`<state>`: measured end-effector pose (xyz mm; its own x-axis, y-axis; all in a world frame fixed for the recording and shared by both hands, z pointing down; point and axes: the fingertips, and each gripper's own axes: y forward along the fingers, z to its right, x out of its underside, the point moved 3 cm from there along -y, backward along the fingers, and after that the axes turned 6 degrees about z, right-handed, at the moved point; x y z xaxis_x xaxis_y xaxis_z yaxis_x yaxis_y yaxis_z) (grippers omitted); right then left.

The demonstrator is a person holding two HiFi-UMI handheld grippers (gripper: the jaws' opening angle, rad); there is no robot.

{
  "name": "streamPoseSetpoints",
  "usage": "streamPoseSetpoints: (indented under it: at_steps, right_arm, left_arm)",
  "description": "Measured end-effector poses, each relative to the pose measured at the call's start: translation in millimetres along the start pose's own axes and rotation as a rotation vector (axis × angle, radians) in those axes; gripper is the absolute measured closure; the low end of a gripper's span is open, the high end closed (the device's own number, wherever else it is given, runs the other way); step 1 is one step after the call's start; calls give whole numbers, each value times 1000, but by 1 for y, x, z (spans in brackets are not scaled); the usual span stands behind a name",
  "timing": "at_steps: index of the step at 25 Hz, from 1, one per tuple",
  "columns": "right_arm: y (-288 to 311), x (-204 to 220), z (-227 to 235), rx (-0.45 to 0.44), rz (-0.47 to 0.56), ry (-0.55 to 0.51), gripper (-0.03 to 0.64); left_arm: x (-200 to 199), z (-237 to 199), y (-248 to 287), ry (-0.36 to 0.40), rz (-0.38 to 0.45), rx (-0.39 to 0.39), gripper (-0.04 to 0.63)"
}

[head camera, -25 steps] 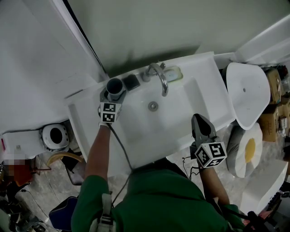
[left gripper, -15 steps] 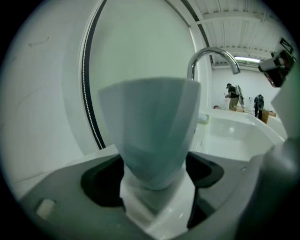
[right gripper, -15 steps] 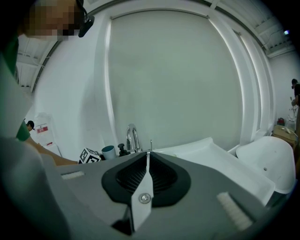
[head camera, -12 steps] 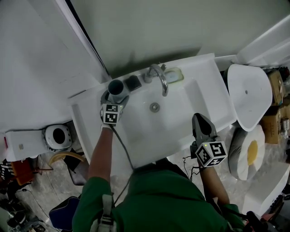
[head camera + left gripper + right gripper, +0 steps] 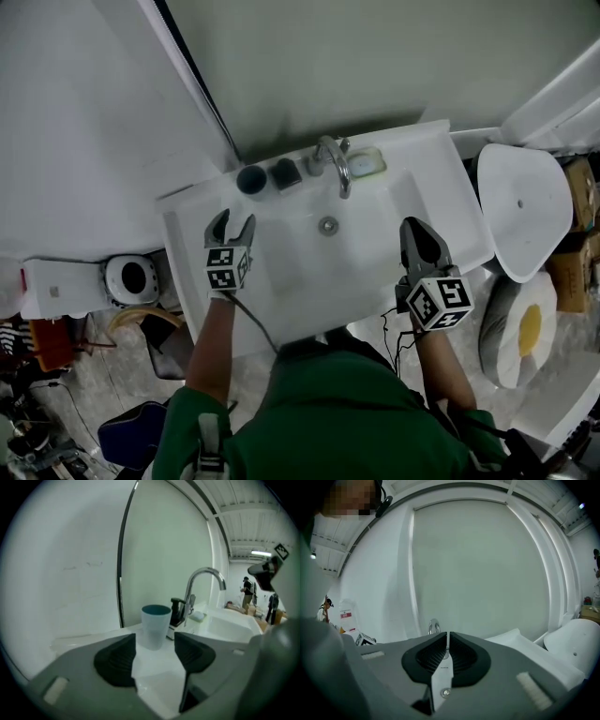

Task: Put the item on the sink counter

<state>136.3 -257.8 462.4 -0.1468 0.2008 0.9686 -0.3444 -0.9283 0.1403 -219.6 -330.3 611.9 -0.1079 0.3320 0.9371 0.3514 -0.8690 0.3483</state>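
the cup [image 5: 251, 179] stands upright on the bench [image 5: 192, 211], far left of the faucet [image 5: 336, 161], just beside a dark pump [image 5: 283, 172]. my left tool [image 5: 231, 223] hangs nearer, apart from it, jaws half wide and closing on nothing. my right tool [image 5: 421, 234] is pinched together, empty, at the near right rim of the basin [image 5: 309, 267].

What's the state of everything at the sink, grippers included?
cup: upright on the sink counter, touched by no gripper.
left gripper: jaws apart and closing, nothing between them; the cup stands beyond.
right gripper: shut, empty.
faucet: no water running.
basin: no water seen in it.
black dispenser: upright between cup and faucet.
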Motion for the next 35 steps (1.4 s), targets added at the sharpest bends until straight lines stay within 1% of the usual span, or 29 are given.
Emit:
streamPoseSetpoints:
  at_steps: [1,3,7,9,10,15,18,21,27,32,35]
  right_arm:
    - [1,-1,0,-6,5,0,600]
    - [5,-5,-2,-22,14,-3,600]
    - [14,-17,-12,-54,51,-16,600]
    - [18,-26,-19,-70,80,-41,600]
    - [19,-32,-22,-79,97,-58,600]
    - [24,-58,-40,-125,164,-124,600]
    - [22,-75,-48,-146,200,-131,599]
    - [18,-85,-54,-163,223,-122,599]
    - [12,-87,-61,-184,224,-131,600]
    - [11,-86,-65,-195,212,-146,600]
    - [13,-85,-66,-201,204,-149,600]
  left_arm:
    - [-12,4,-11,-8,30,-3,349]
    - [-36,15,-32,-17,92,-7,412]
    - [-89,34,-68,20,191,-24,524]
    - [-115,38,-83,29,241,-39,581]
    - [-128,40,-90,34,264,-49,597]
    - [-180,52,-120,62,353,-102,597]
    - [-203,62,-135,80,392,-116,597]
    - [-216,68,-145,80,416,-119,597]
    - [-222,65,-156,72,438,-142,597]
    - [-218,65,-155,50,439,-143,597]
    - [-215,65,-153,50,425,-143,597]
